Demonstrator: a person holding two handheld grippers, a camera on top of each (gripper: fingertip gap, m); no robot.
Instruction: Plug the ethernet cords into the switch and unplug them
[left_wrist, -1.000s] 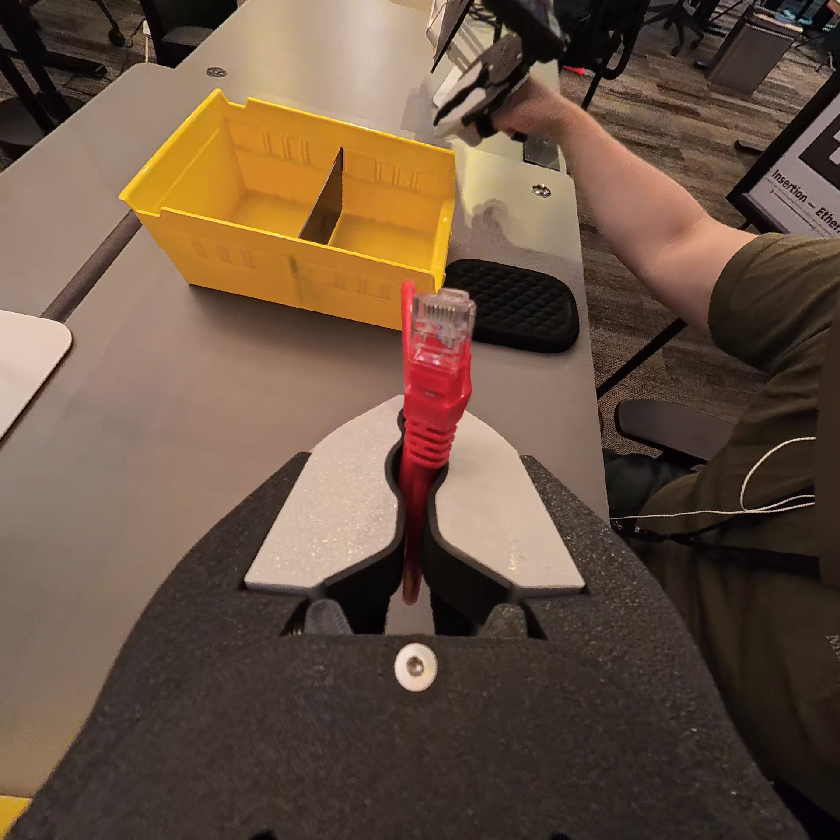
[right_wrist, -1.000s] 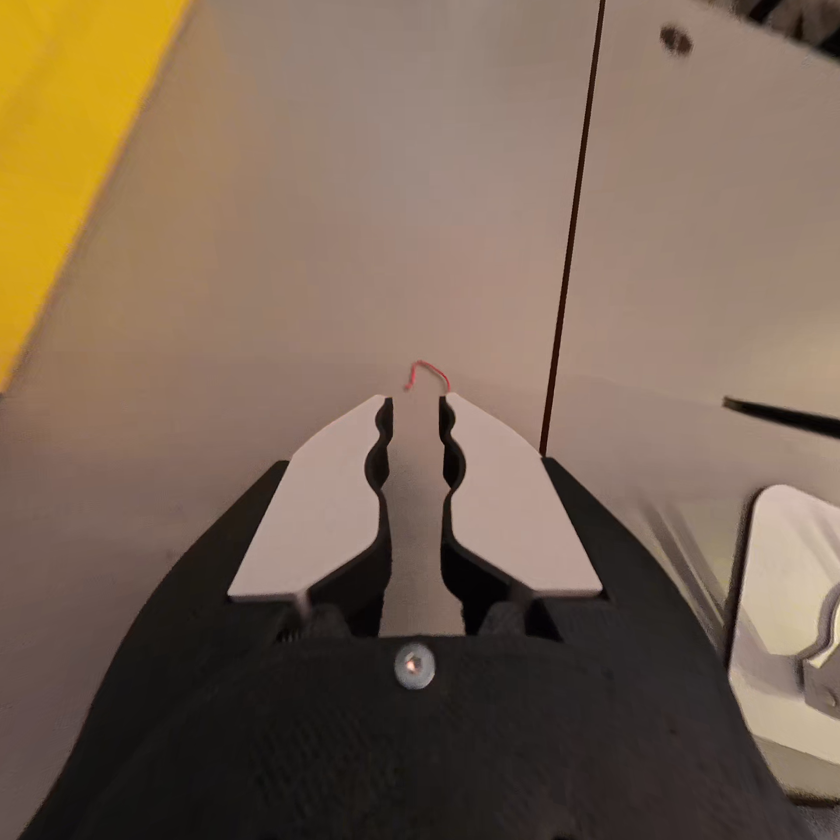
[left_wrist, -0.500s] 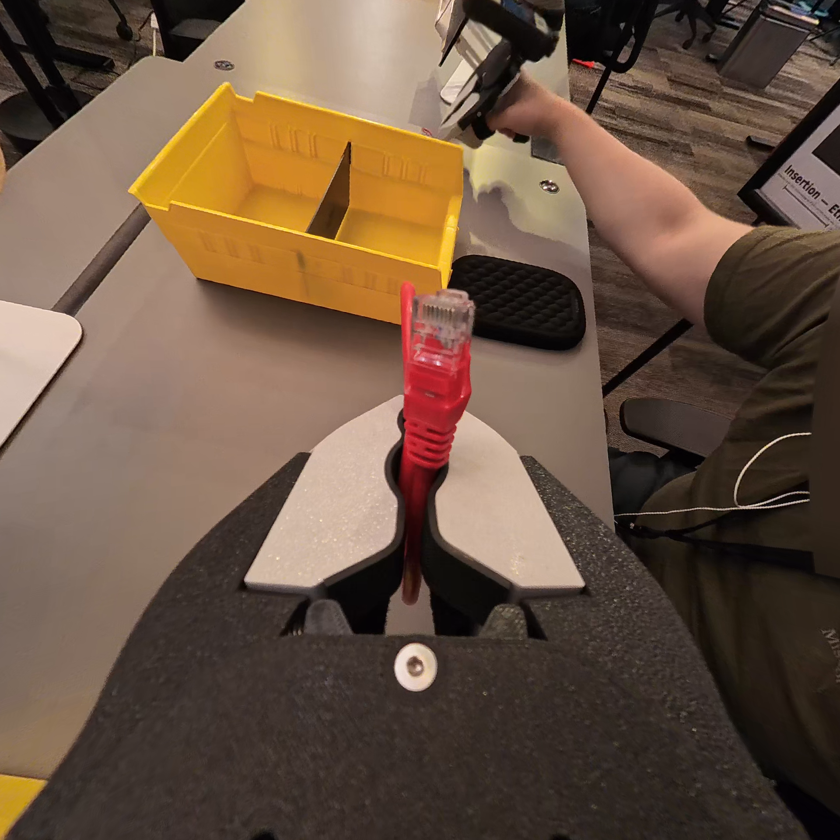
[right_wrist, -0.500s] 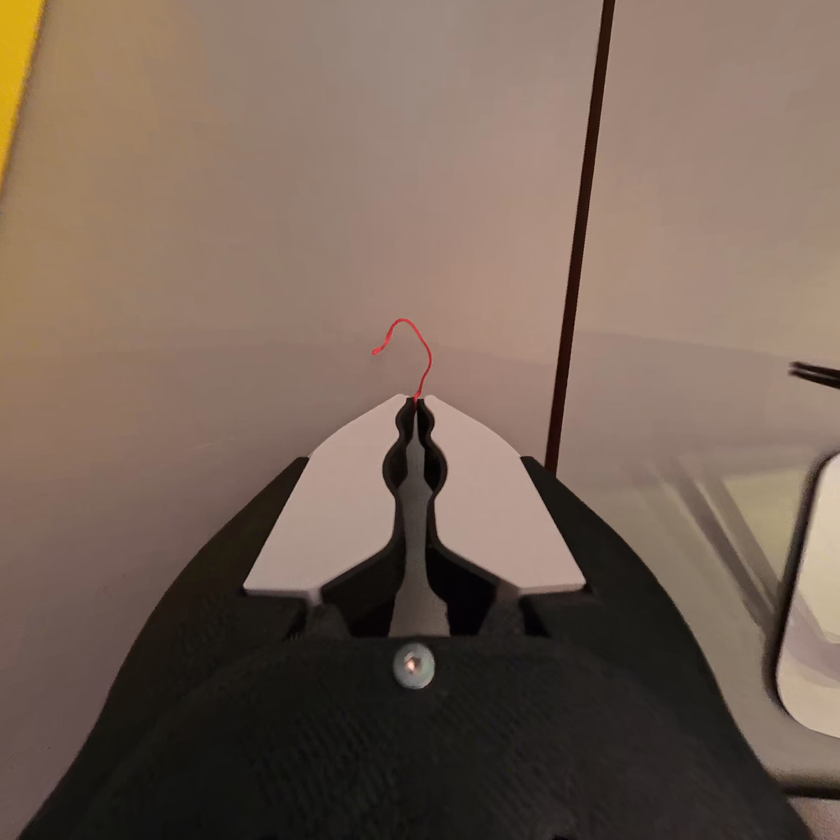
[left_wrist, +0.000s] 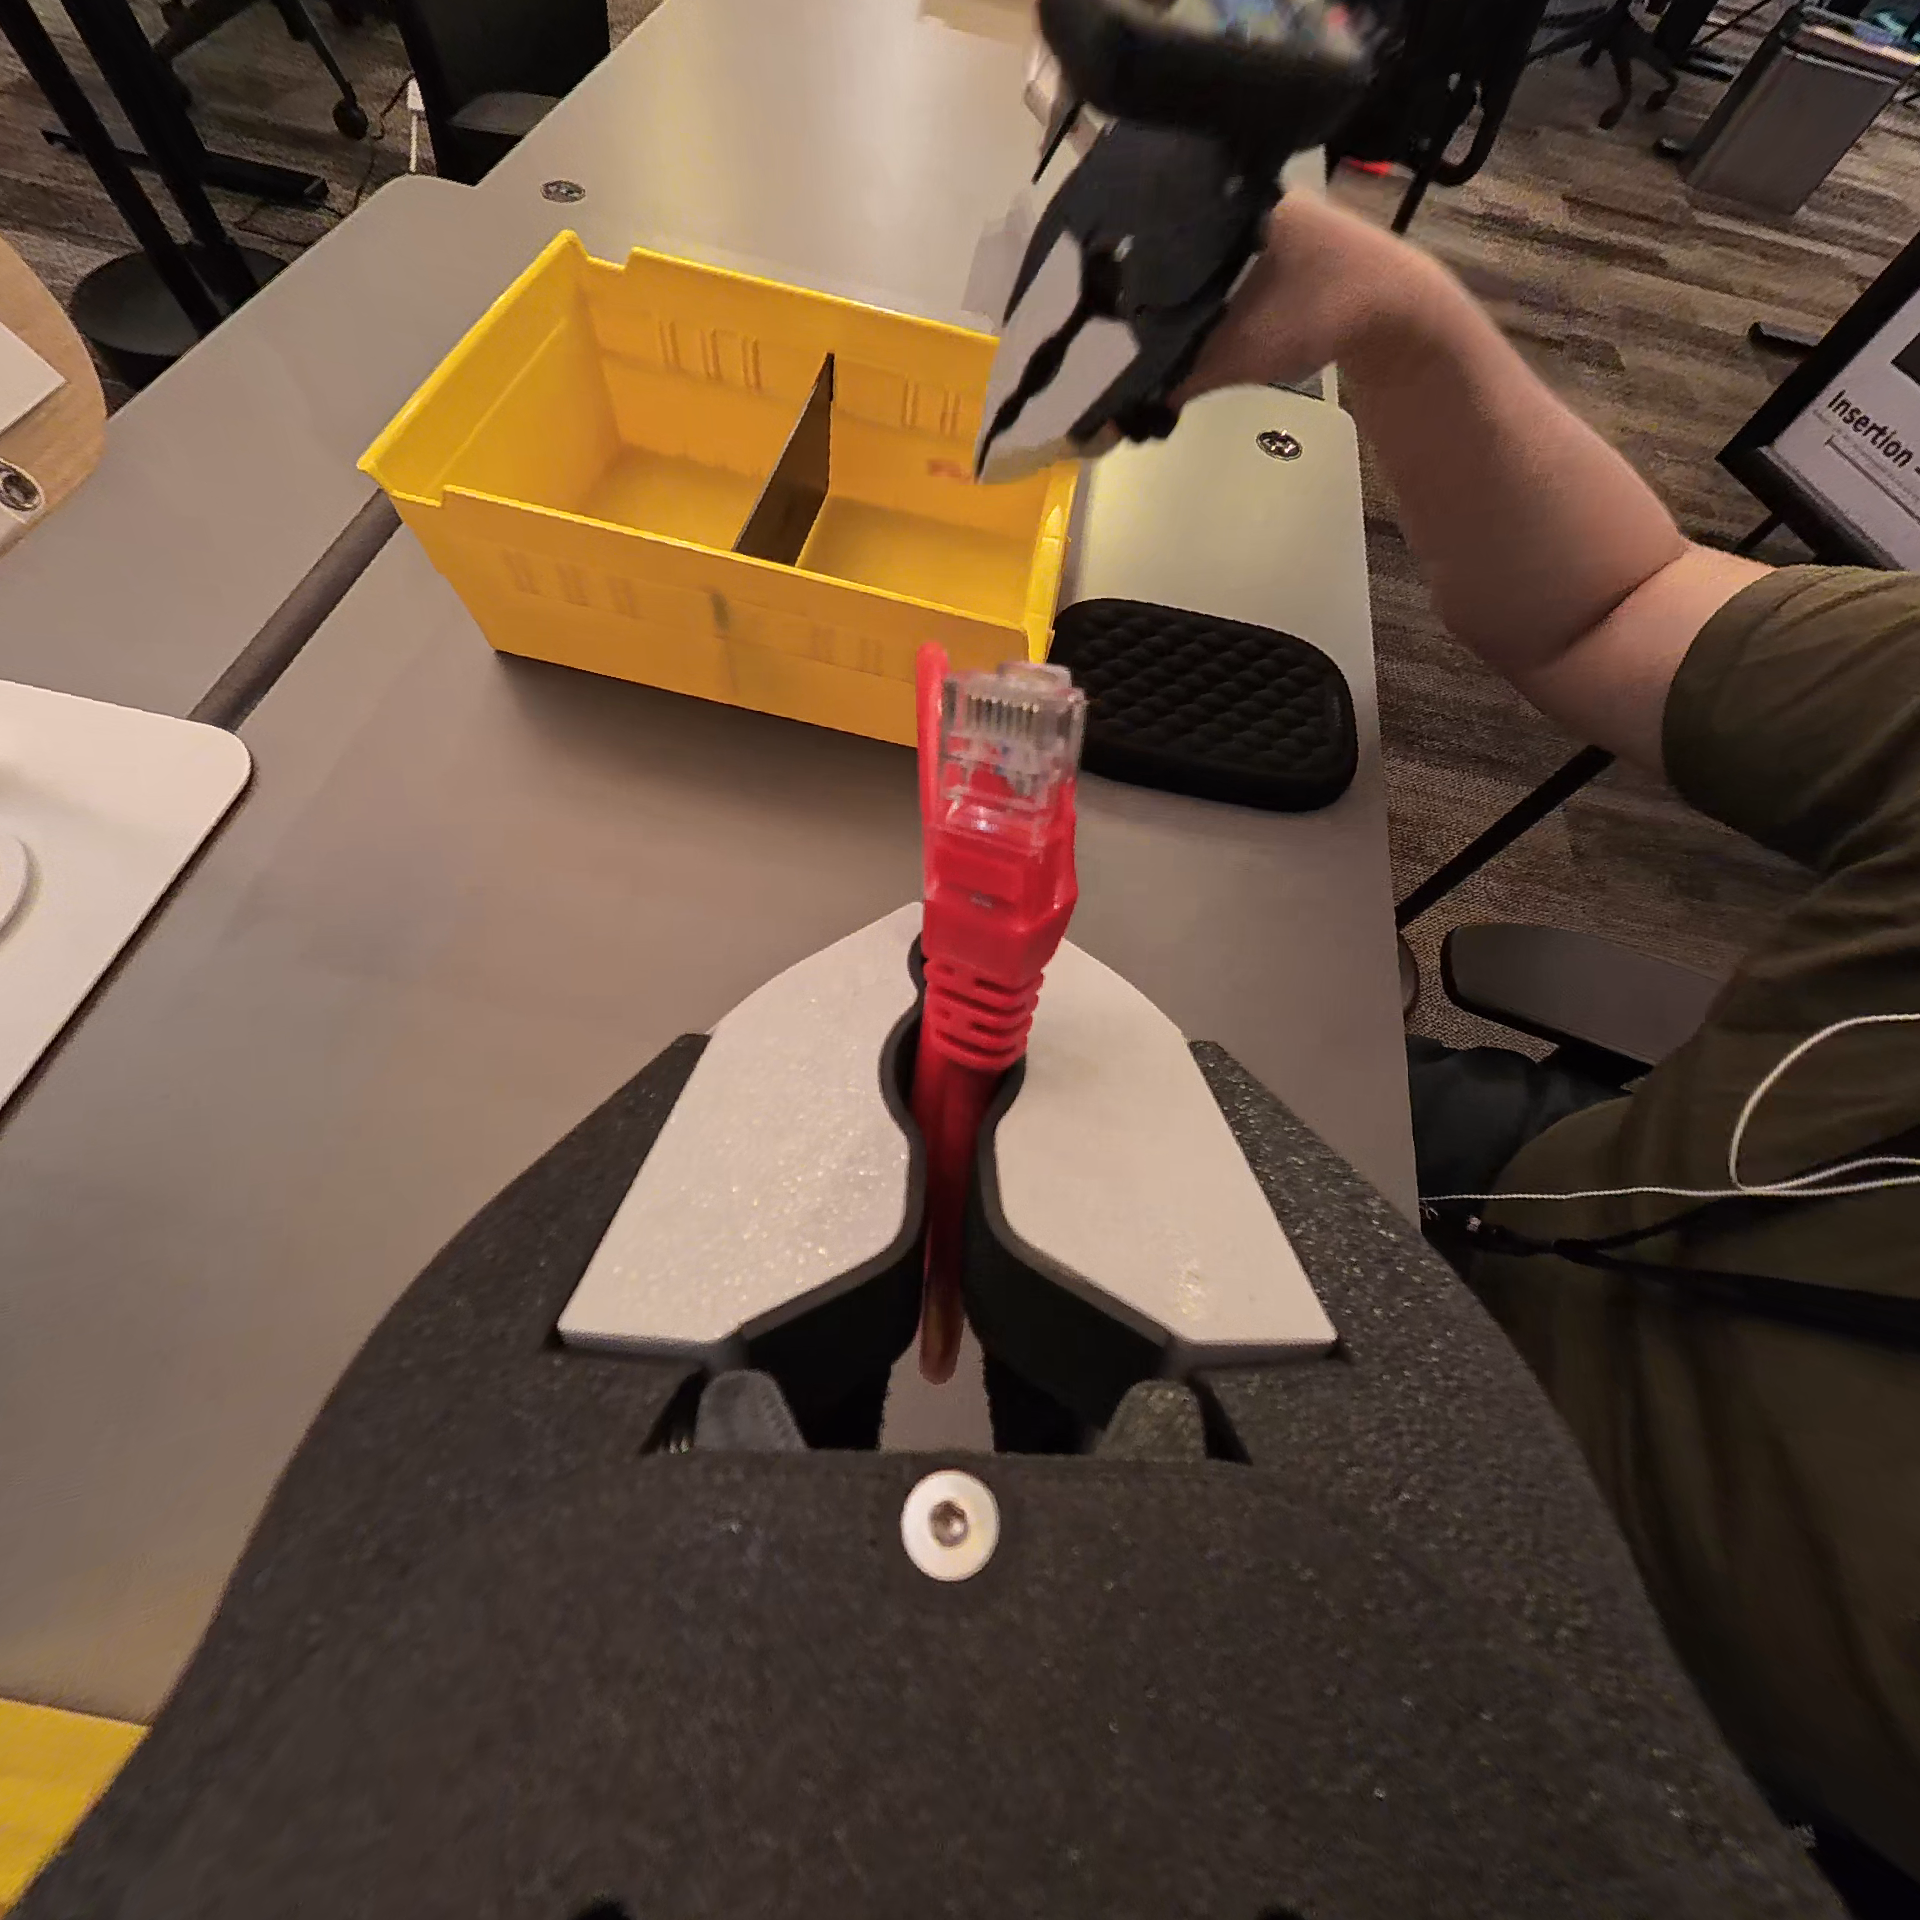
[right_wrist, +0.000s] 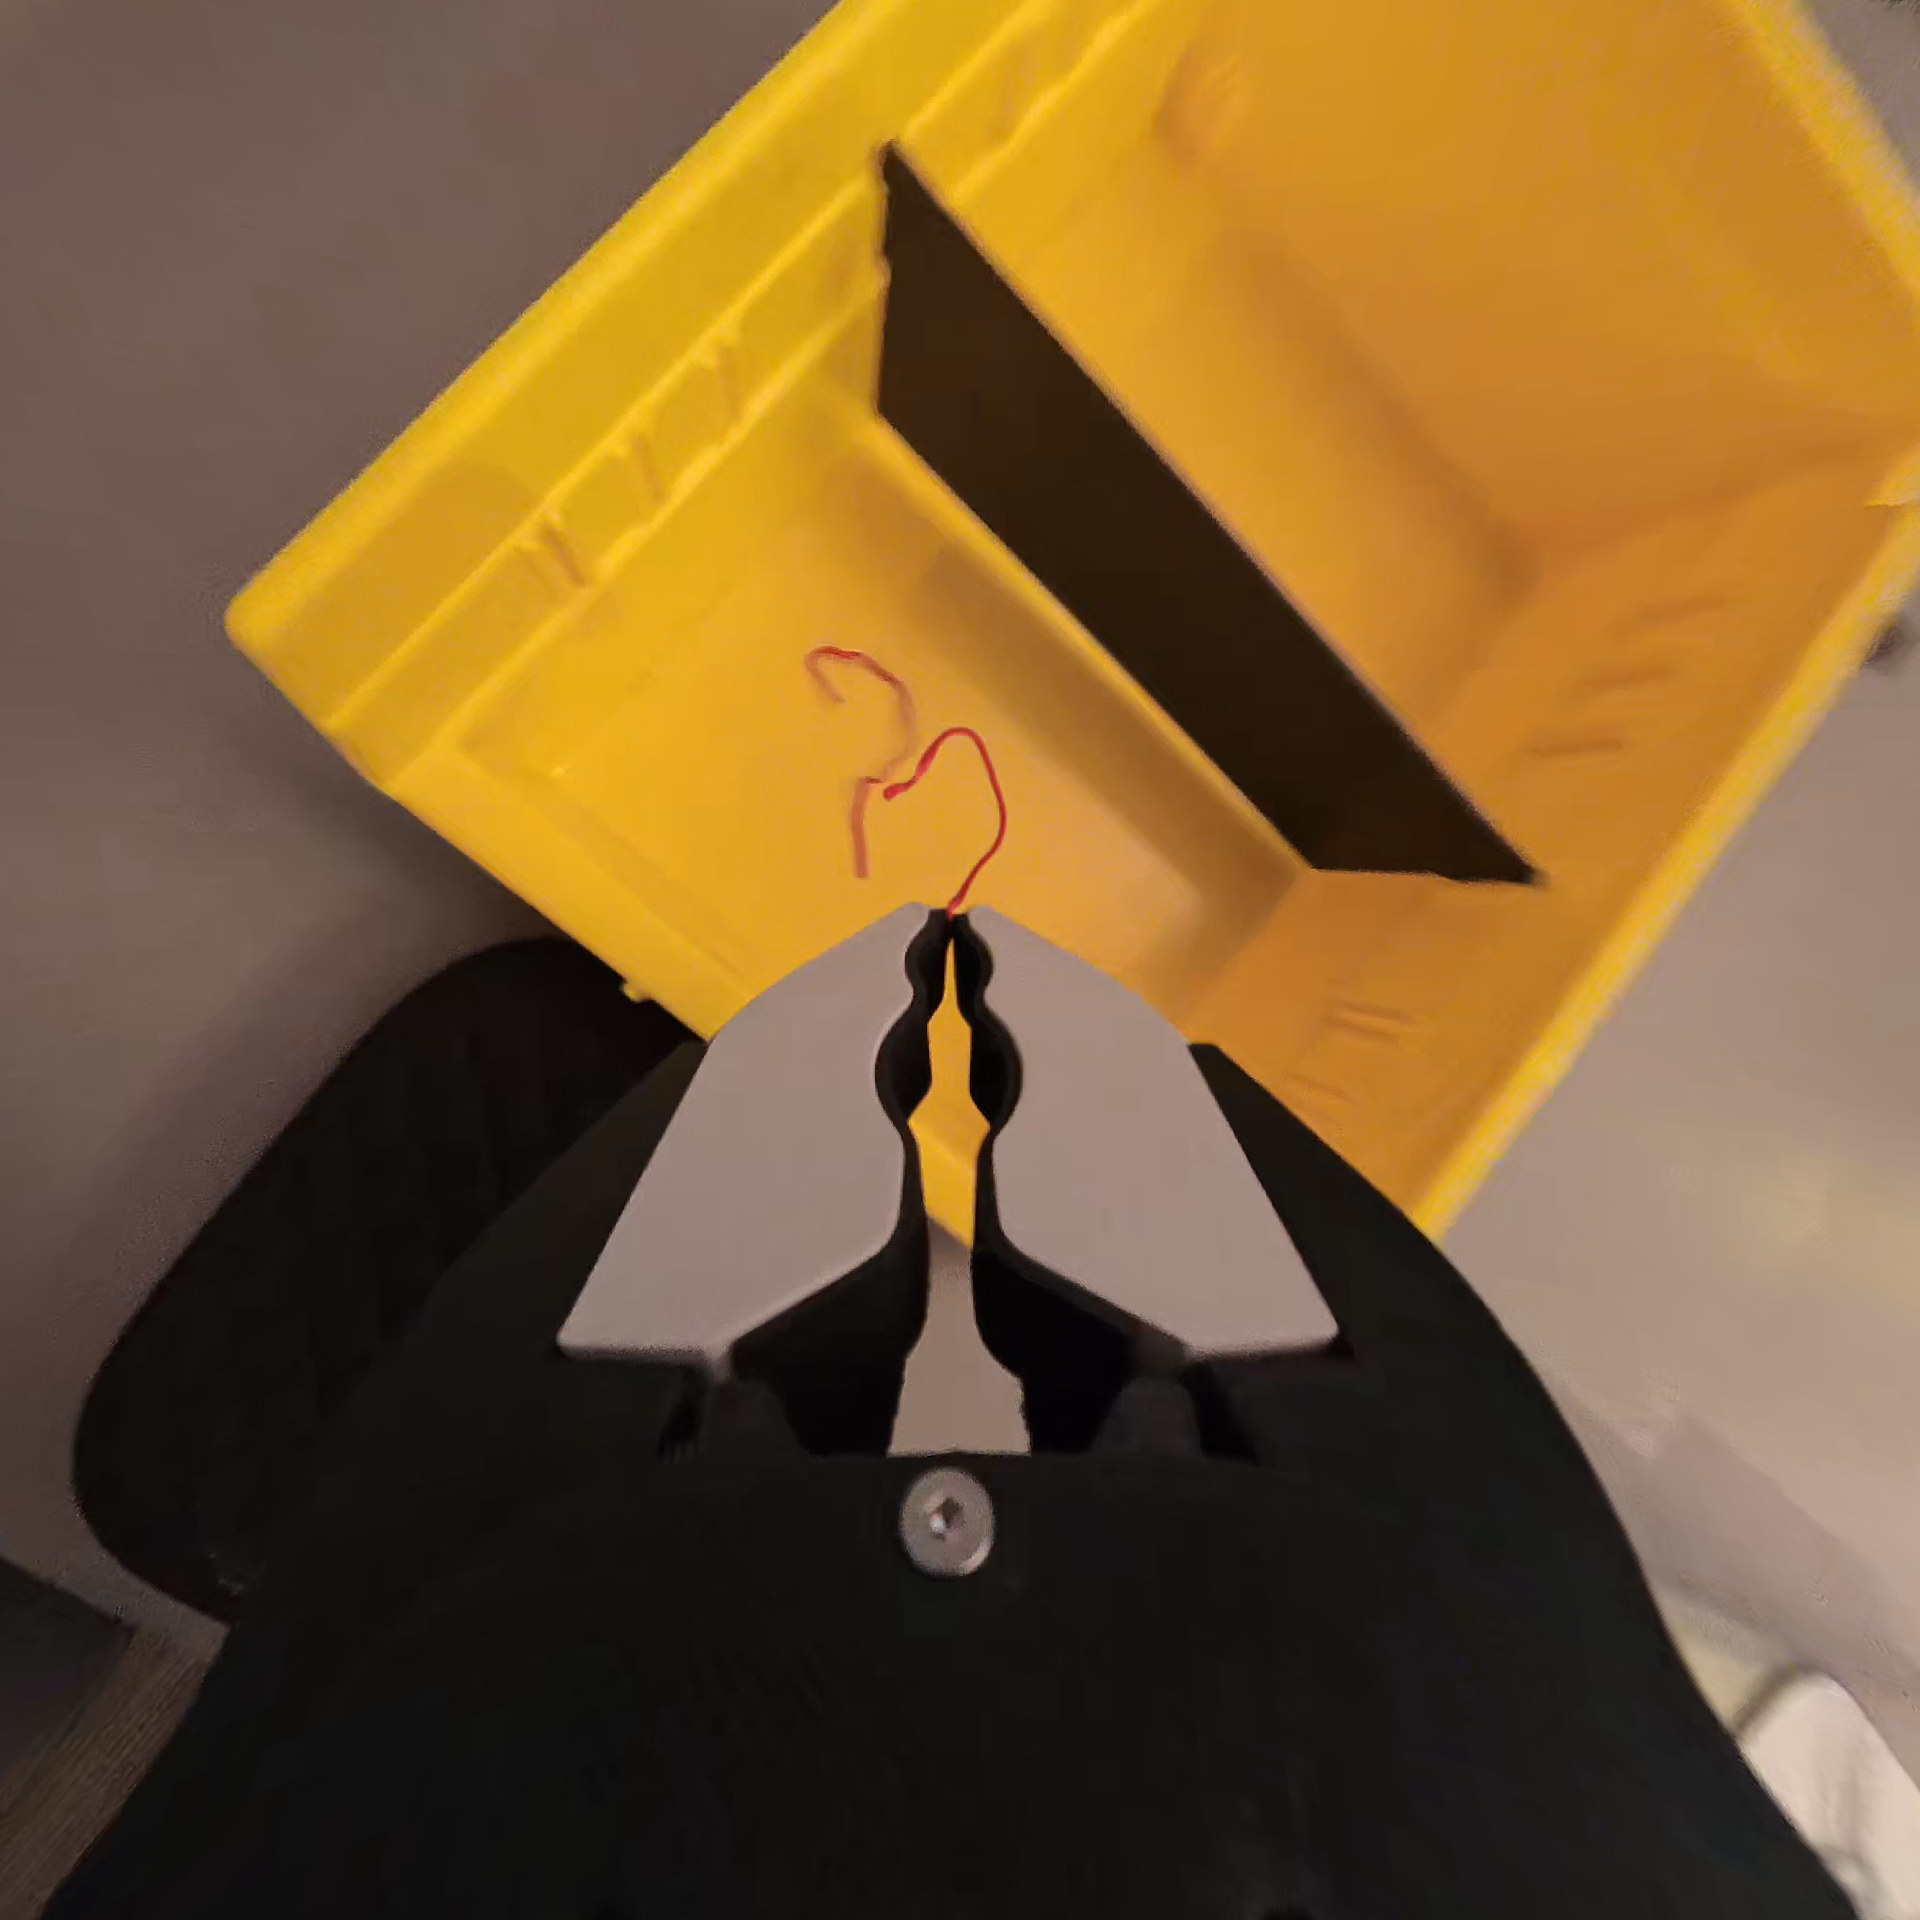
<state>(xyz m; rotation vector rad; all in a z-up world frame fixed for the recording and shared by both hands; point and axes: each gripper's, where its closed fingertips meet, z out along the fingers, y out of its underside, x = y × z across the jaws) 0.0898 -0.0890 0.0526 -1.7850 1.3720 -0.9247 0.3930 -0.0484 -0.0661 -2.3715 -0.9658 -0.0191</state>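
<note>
My left gripper (left_wrist: 971, 935) is shut on a red ethernet cord (left_wrist: 987, 883), gripped at its ribbed boot. The clear plug (left_wrist: 1008, 738) stands upright above the fingertips, over the grey table (left_wrist: 520, 935). My right gripper (right_wrist: 951, 916) is shut on a thin red wire (right_wrist: 982, 800), pinched at the very fingertips and curling up from them. It hangs over the near-left compartment of the yellow bin (right_wrist: 343, 623). The left wrist view shows this gripper (left_wrist: 997, 462) above the bin's right end (left_wrist: 1039, 540). No switch is in view.
The bin has a black divider (right_wrist: 1143, 540) and stands at the table's back. A black quilted pad (left_wrist: 1205, 717) lies right of it. A white board (left_wrist: 94, 831) lies at the left edge. A person's arm (left_wrist: 1455, 416) reaches over the table's right side. About 35 centimetres separates my left fingertips from my right.
My right gripper shut on the thin red wire lying on the table, lifted it and swung over the yellow bin. My left gripper kept hold of the cord and barely moved.
</note>
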